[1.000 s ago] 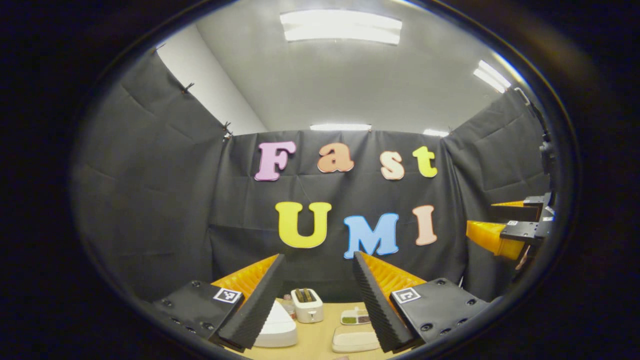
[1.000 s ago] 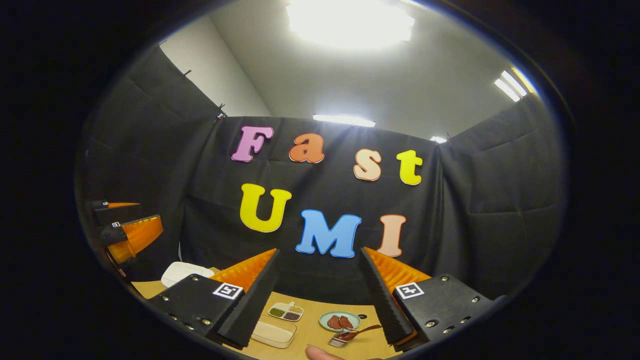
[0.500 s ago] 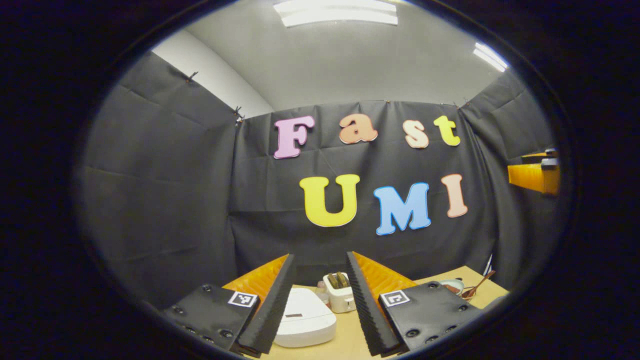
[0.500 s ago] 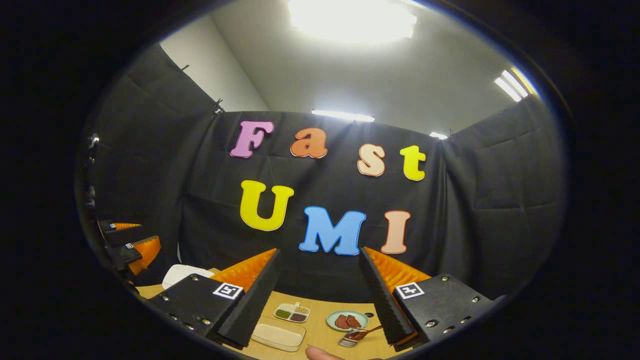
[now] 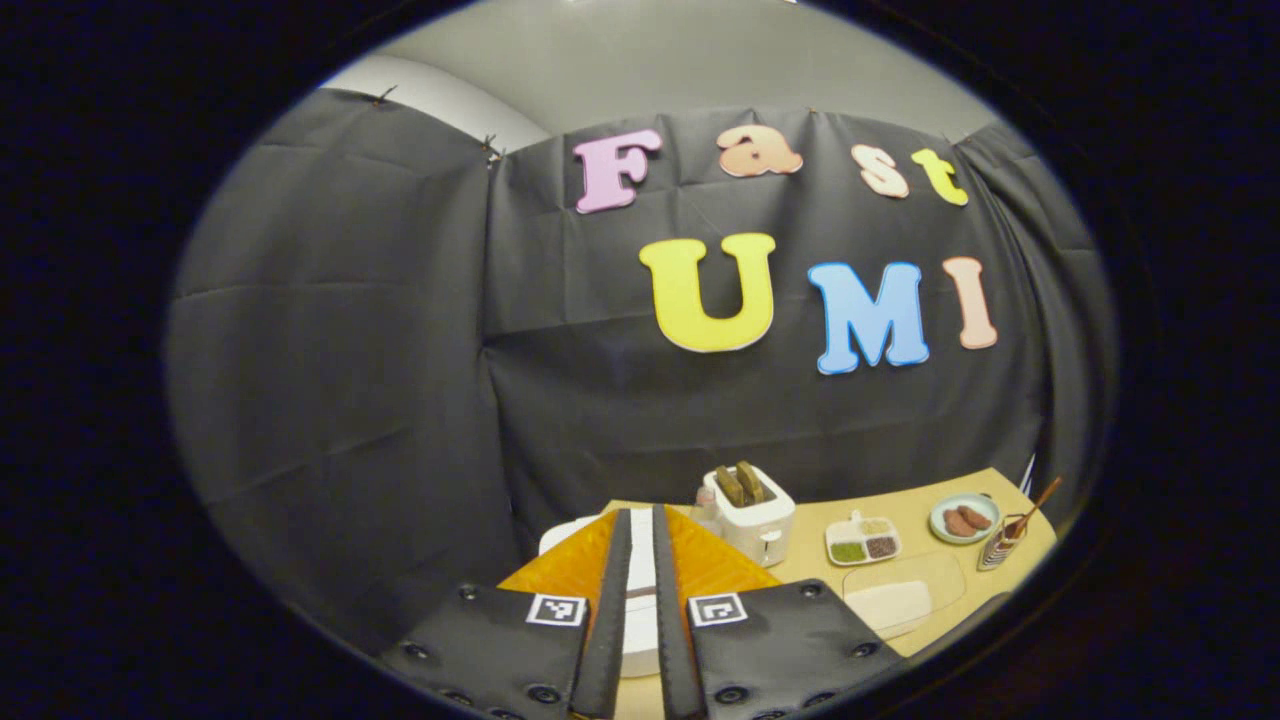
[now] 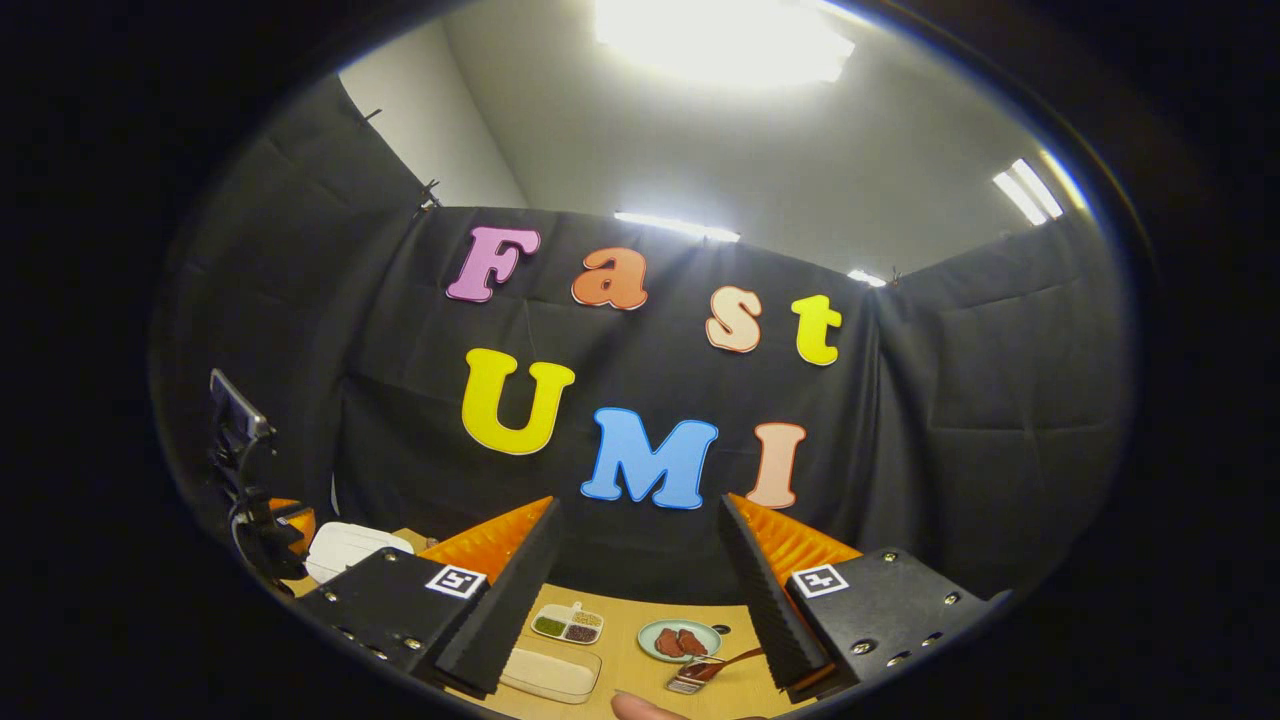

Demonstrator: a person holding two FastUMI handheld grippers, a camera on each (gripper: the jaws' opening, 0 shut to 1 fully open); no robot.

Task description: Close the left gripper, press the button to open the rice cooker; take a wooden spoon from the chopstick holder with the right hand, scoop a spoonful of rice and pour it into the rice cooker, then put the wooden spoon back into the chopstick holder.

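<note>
Left tongs are nearly shut, only a thin slit between the fingers and nothing in them, aimed at the white rice cooker sitting just ahead on the worktop; its hard plastic lid button likely wants a firm straight push, and the light body may slide. Right tongs hang wide open and empty above the worktop, with the wooden spoon slanting out of the striped chopstick holder below. The spoon looks light, stiff and smooth, so pinch mid-handle above the holder rim, judging by its tilt.
</note>
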